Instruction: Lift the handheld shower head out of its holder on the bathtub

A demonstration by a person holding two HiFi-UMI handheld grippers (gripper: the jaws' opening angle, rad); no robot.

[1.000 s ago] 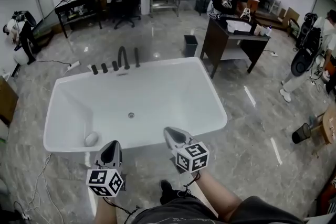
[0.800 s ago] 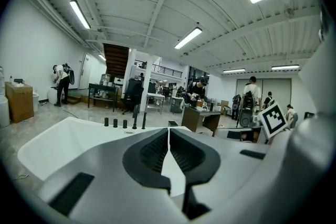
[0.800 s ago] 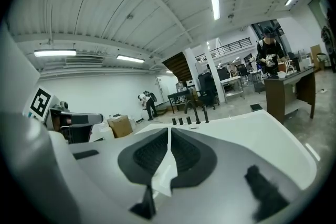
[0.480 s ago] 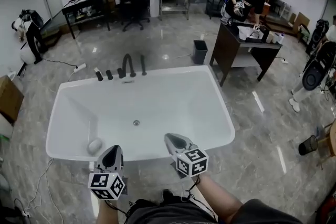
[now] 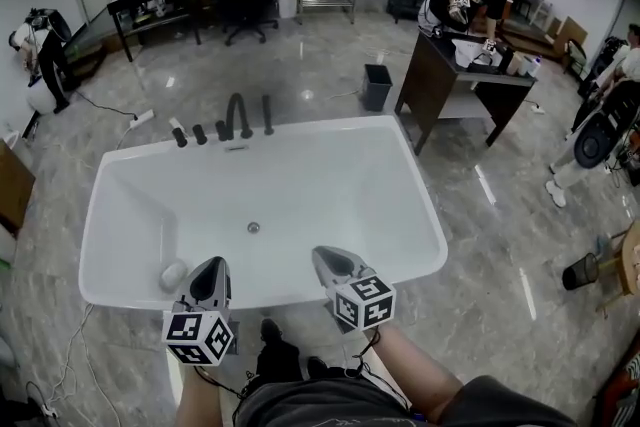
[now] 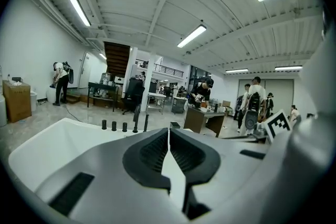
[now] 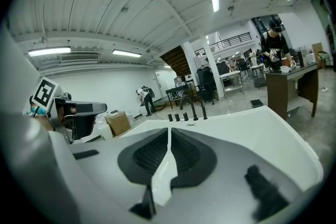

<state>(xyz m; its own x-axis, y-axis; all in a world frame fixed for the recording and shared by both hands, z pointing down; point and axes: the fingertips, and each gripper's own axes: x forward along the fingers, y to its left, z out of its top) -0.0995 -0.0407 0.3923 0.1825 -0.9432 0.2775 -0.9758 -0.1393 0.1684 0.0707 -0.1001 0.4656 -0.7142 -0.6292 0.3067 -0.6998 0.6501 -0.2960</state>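
Observation:
A white bathtub (image 5: pixel 420 215) fills the middle of the head view. On its far rim stand three black knobs (image 5: pixel 199 132), a curved black spout (image 5: pixel 236 115) and the slim black handheld shower head (image 5: pixel 267 113), upright in its holder. The shower head (image 6: pixel 146 122) also shows far off in the left gripper view, and the shower head (image 7: pixel 203 110) in the right gripper view. My left gripper (image 5: pixel 212 265) is shut and empty at the tub's near rim. My right gripper (image 5: pixel 322 253) is shut and empty beside it, over the near rim. Both point across the tub towards the fixtures.
A pale rounded object (image 5: pixel 173 275) lies in the tub's near left corner, and the drain (image 5: pixel 253 227) sits mid-floor. Beyond the tub are a black bin (image 5: pixel 377 87) and a dark desk (image 5: pixel 450 80) with a person. Cables (image 5: pixel 60 370) trail on the floor at left.
Both grippers have moved forward to the tub's near rim, and the tub sits closer in the head view. Both stay shut and empty.

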